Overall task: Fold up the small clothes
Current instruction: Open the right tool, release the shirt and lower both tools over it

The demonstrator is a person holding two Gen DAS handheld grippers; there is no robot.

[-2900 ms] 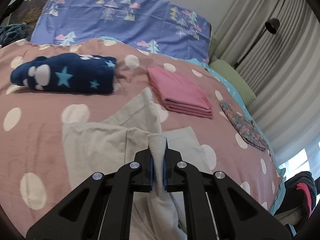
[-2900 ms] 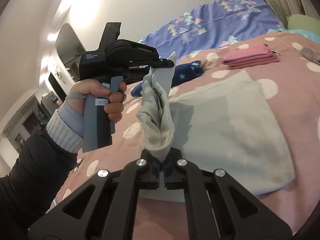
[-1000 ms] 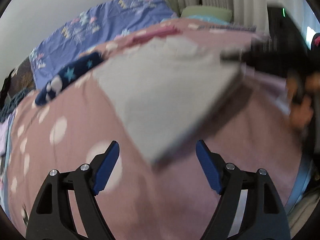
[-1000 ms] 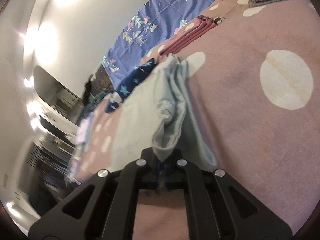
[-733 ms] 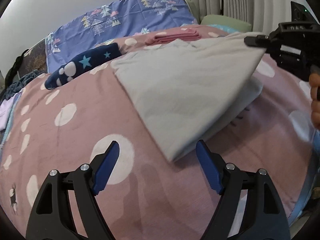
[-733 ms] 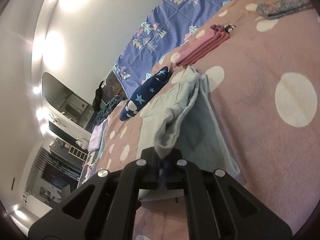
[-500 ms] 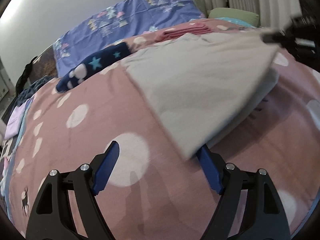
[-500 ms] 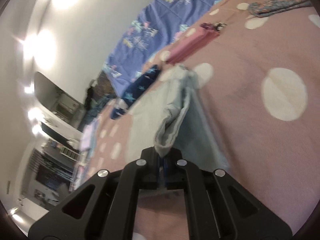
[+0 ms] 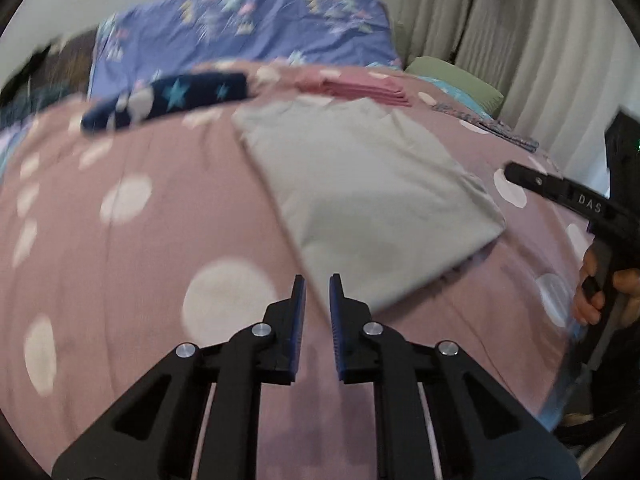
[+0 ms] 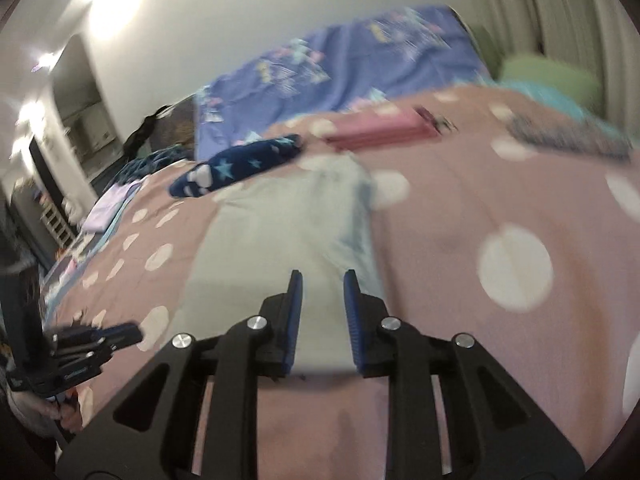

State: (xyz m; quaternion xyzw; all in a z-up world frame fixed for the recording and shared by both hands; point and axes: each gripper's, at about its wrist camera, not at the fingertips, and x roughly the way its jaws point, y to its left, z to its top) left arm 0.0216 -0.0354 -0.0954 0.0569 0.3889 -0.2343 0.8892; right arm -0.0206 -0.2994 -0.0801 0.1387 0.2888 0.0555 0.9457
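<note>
A pale grey garment [image 9: 360, 184] lies folded flat on the pink polka-dot bedspread [image 9: 120, 240]; it also shows in the right wrist view [image 10: 288, 232]. My left gripper [image 9: 317, 284] hovers just off its near corner, jaws a narrow gap apart and empty. My right gripper [image 10: 319, 280] sits over the garment's near edge, jaws slightly apart with nothing between them. The right gripper shows at the right of the left wrist view [image 9: 560, 192]; the left one appears at the lower left of the right wrist view [image 10: 92, 340].
A folded pink stack [image 9: 364, 88], a dark blue star-print bundle [image 9: 168, 100] and a patterned cloth [image 9: 492, 128] lie further back. A purple pillow [image 9: 240, 28] and green pillow [image 9: 452, 76] are at the head. Curtains [image 9: 520, 40] hang on the right.
My right gripper has let go of the grey garment, which now lies flat. My left gripper's jaws have narrowed from wide open to a small gap.
</note>
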